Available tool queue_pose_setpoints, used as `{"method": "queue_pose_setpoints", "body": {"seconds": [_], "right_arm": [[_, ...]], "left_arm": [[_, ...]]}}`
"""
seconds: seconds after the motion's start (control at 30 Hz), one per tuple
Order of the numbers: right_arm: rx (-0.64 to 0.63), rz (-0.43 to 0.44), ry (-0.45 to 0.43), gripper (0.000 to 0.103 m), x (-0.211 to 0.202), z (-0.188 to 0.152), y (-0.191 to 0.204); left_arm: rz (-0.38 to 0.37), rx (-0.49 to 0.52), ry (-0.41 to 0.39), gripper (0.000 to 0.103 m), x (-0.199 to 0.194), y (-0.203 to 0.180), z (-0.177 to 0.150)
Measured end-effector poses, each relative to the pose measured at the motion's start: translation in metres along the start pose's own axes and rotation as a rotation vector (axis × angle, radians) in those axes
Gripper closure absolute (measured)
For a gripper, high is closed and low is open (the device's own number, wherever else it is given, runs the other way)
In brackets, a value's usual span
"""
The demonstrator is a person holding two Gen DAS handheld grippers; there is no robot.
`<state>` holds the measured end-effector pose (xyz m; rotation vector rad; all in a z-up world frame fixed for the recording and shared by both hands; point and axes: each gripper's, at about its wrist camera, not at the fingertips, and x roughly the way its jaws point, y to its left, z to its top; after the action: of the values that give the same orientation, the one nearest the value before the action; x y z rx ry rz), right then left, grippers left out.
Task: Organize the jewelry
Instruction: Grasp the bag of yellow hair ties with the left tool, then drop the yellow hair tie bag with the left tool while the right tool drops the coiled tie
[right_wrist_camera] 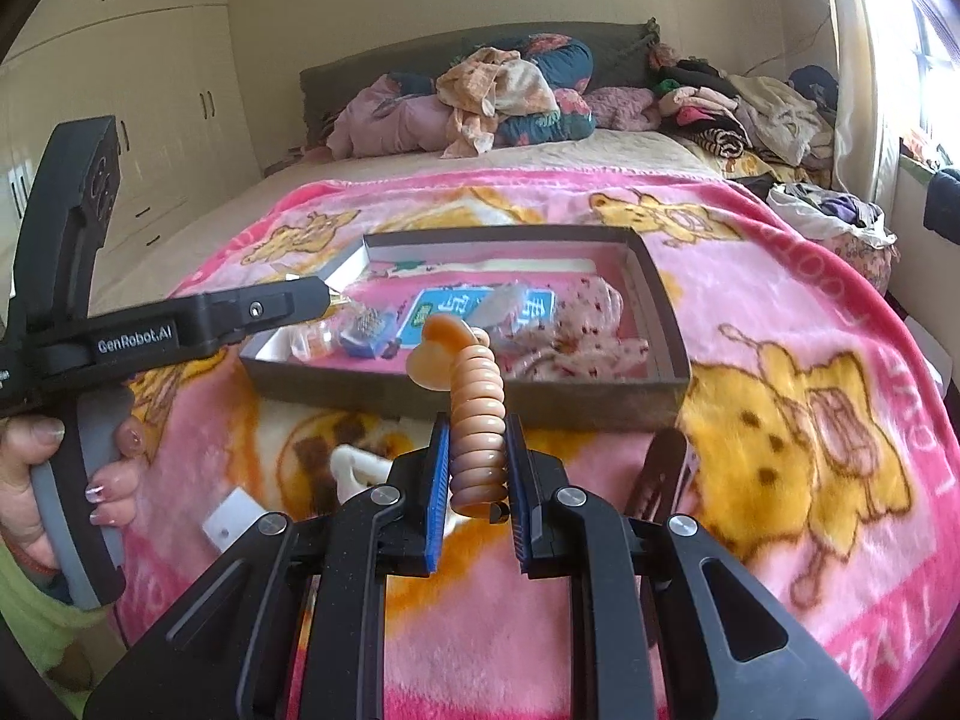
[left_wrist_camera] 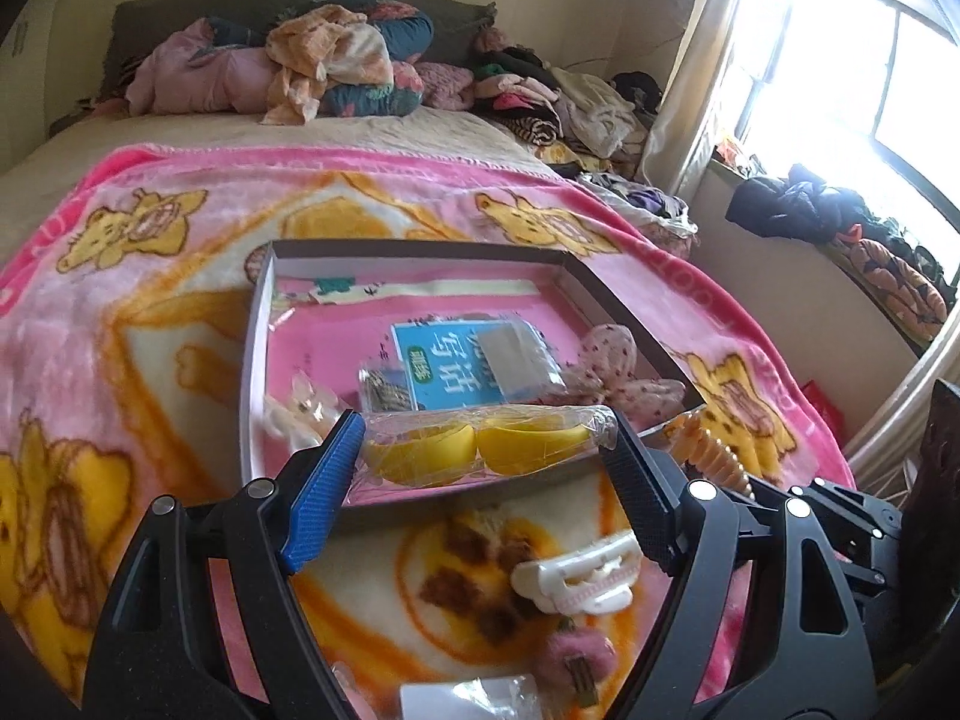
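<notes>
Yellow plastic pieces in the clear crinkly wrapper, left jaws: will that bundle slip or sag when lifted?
The yellow plastic pieces in clear wrapper probably slip: glossy film meets the pads. Likely light, being thin shells. The film ends may crumple, since only those touch the fingers.

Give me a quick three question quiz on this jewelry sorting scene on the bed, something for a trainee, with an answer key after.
1. True or false: the left gripper holds a clear packet with two yellow pieces.
2. What does the right gripper hold? A. a beige ribbed hair clip; B. a blue booklet; C. a silver spoon.
3. Fill in: the white claw clip lies on the pink blanket, ______ the box.

Key: 1 true; 2 A; 3 outside.
</notes>
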<state>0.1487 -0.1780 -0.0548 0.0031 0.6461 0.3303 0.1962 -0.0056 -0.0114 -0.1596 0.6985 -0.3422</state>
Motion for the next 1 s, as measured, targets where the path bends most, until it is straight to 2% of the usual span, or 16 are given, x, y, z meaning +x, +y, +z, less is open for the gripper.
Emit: {"method": "queue_pose_setpoints", "body": {"seconds": [0.37,0.7,1.0], "right_arm": [[0.011,-0.02,-0.024,0.086,0.015,0.026,-0.012],[0.034,-0.043,-0.026,0.086,0.032,0.044,-0.036],[0.053,-0.055,-0.004,0.086,0.049,0.054,-0.057]], "left_arm": [[0.021,0.03,-0.027,0.033,0.015,0.0,0.016],[0.021,0.063,-0.004,0.033,0.039,-0.007,0.023],[0.007,0.136,0.019,0.033,0.06,-0.019,0.024]]}}
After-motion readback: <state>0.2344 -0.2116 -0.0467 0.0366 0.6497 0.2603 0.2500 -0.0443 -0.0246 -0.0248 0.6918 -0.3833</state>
